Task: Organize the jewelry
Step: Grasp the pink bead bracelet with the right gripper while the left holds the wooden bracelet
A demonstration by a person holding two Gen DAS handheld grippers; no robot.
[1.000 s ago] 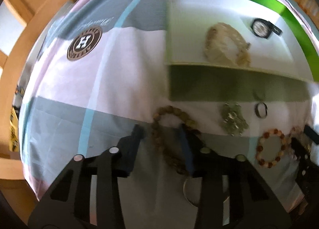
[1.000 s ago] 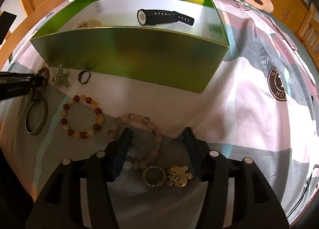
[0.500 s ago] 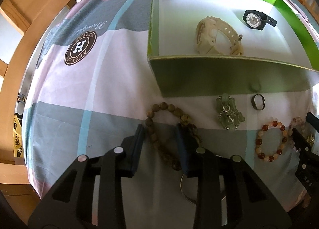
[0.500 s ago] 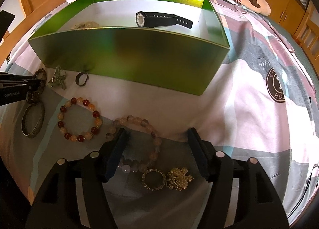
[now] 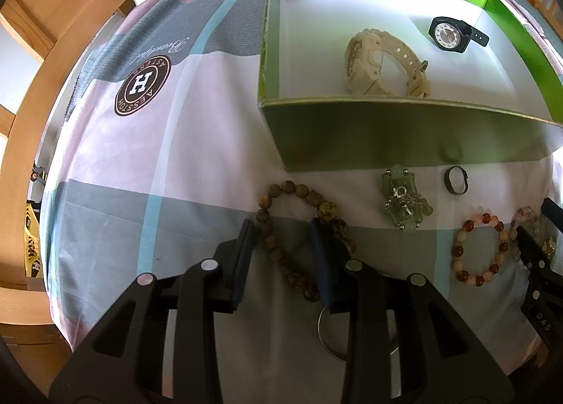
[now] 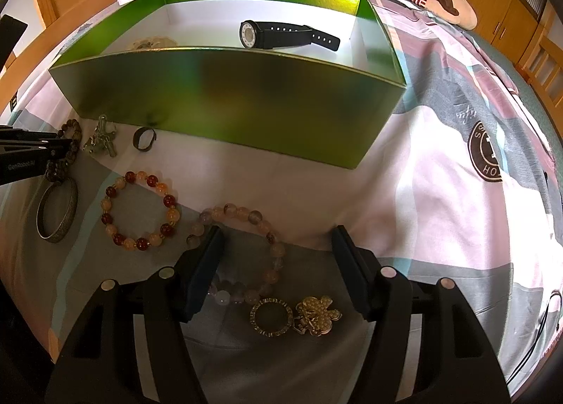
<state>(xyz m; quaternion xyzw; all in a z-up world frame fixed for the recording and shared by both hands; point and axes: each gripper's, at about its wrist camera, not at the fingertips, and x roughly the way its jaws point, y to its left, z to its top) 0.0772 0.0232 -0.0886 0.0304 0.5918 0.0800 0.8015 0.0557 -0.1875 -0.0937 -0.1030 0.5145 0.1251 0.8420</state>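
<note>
Wooden cupboards stand behind a bed with a pink, grey and white sheet. On the sheet sits a green box with a white inside. All places below are told from this box.

Inside the box lie a cream watch and a black watch, a little apart from each other.

Just in front of the box, on the sheet, lie a green charm and a small dark ring. Farther out from the box lies a red and peach bead bracelet. Beside it, a bit farther from the box, lies a pale pink bead bracelet. Farthest from the box are a gold ring charm and a gold bear charm, touching each other.

In front of the box's left corner lies a brown bead bracelet. A silver bangle lies just past it, away from the box.

The left tongs point down at the sheet. They are narrow, and one side of the brown bead bracelet runs between the two fingers. I cannot tell if the fingers press on the beads.

The right tongs are wide. They hang over the pale pink bead bracelet, and part of it lies between the fingers. The fingers do not squeeze it.
</note>
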